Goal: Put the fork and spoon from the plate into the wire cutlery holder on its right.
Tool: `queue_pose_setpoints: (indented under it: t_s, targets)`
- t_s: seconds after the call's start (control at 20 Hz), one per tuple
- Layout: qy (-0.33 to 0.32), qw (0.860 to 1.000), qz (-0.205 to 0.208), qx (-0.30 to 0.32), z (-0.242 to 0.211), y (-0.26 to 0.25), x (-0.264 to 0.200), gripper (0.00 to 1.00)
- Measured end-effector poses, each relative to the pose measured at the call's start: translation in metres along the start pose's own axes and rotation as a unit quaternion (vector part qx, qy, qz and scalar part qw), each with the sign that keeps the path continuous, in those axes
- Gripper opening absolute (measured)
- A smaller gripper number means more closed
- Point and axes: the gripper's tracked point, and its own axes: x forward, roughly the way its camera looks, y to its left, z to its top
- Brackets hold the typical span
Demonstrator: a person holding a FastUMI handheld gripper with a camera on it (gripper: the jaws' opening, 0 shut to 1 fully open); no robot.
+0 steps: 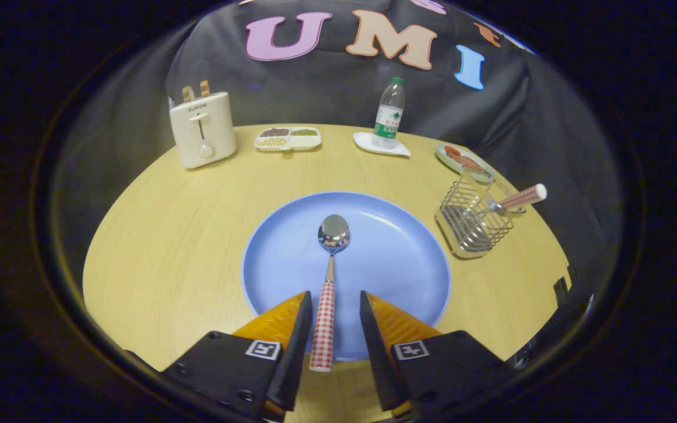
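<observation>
Pale wooden surface is occupied centrally by a round blue plate. On it, a steel spoon with a red-checked handle is laid, bowl toward twelve o'clock, handle between the spread, untouching fingers of the tool. At two o'clock, a wire cutlery holder is seen containing a checked-handled fork.

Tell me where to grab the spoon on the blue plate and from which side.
Grip the spoon by its checked handle, which lies flat between the open fingers of the hand-held gripper, its end past the plate rim. Come straight down from above and close across the handle; the bowl points away.
</observation>
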Motion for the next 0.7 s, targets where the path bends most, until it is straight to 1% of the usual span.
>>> queue_pose_setpoints:
  t_s: [0.05, 0.15, 0.2, 0.25, 0.4, 0.55, 0.7]
  targets:
    - [0.004, 1.000, 0.006, 0.004, -0.003, 0.001, 0.000, 0.52]
    - [-0.002, 1.000, 0.006, 0.018, -0.001, -0.002, 0.002, 0.38]
    - [0.000, 1.000, 0.017, 0.026, 0.005, 0.003, 0.002, 0.31]
    - [-0.005, 0.999, 0.014, 0.030, 0.001, 0.004, 0.004, 0.16]
    - [0.000, 1.000, 0.015, 0.022, 0.002, 0.008, 0.004, 0.14]
    - [0.004, 1.000, 0.009, -0.005, 0.004, 0.010, -0.001, 0.10]
    - [-0.003, 0.999, -0.002, -0.036, 0.017, 0.009, -0.012, 0.10]
